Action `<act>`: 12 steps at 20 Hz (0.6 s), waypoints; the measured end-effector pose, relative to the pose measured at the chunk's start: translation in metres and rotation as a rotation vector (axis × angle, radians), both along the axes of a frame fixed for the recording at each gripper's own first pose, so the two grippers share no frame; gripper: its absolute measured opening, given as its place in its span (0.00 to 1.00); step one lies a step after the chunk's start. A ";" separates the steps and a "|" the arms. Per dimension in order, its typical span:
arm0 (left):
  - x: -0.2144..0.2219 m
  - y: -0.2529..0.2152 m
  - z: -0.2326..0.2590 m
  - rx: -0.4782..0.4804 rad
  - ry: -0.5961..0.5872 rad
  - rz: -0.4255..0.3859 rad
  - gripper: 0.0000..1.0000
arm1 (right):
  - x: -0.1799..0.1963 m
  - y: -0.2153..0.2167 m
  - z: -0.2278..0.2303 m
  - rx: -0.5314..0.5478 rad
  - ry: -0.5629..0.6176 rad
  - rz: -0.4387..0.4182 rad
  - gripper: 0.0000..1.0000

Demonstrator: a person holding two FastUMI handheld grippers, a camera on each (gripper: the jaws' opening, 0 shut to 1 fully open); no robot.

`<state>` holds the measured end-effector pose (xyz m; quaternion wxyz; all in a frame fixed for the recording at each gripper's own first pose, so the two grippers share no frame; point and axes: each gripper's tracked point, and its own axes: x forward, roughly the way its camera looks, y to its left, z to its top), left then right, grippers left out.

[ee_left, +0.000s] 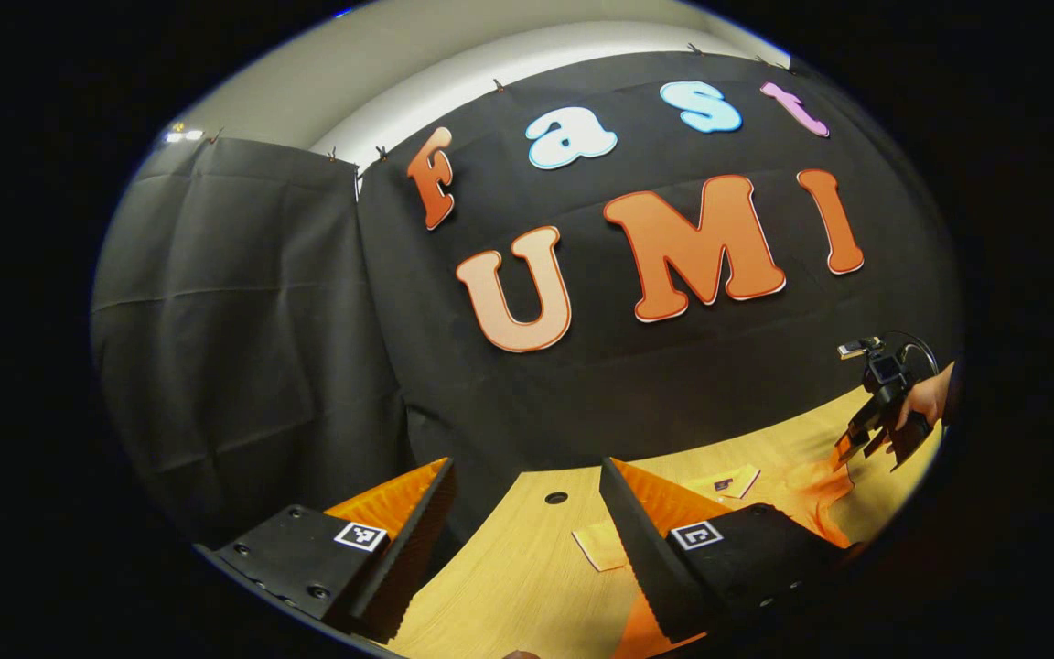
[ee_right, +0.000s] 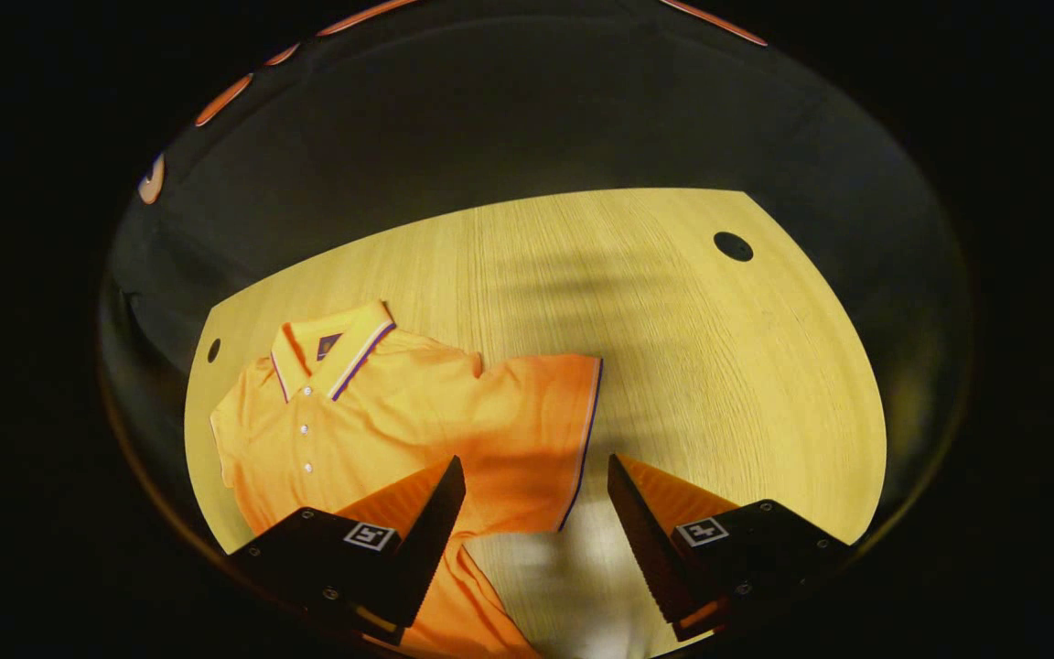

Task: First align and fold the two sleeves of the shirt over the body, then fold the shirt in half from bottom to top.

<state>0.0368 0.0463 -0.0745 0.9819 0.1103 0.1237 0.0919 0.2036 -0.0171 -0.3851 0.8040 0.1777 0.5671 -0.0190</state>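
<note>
Orange shirt (ee_right: 399,421) flat on table (ee_right: 719,366), sleeve (ee_right: 545,430) spread.

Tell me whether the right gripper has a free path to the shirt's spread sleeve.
Probably yes. The right gripper is open, holding nothing, and points down at the sleeve, whose striped cuff lies flat on the table just ahead of its fingers. Nothing lies between them.
</note>
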 end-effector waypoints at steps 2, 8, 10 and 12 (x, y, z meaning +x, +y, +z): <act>-0.006 -0.002 -0.003 0.002 0.024 0.021 0.97 | 0.000 0.004 -0.015 0.024 0.062 0.019 0.95; -0.021 -0.002 -0.007 0.017 0.055 0.078 0.97 | 0.001 0.012 -0.047 0.029 0.191 0.053 0.94; -0.025 -0.001 -0.017 -0.019 0.087 0.107 0.96 | 0.005 0.018 -0.051 0.021 0.203 0.058 0.94; -0.028 -0.002 -0.019 -0.026 0.100 0.123 0.97 | 0.005 0.015 -0.052 -0.027 0.221 0.060 0.92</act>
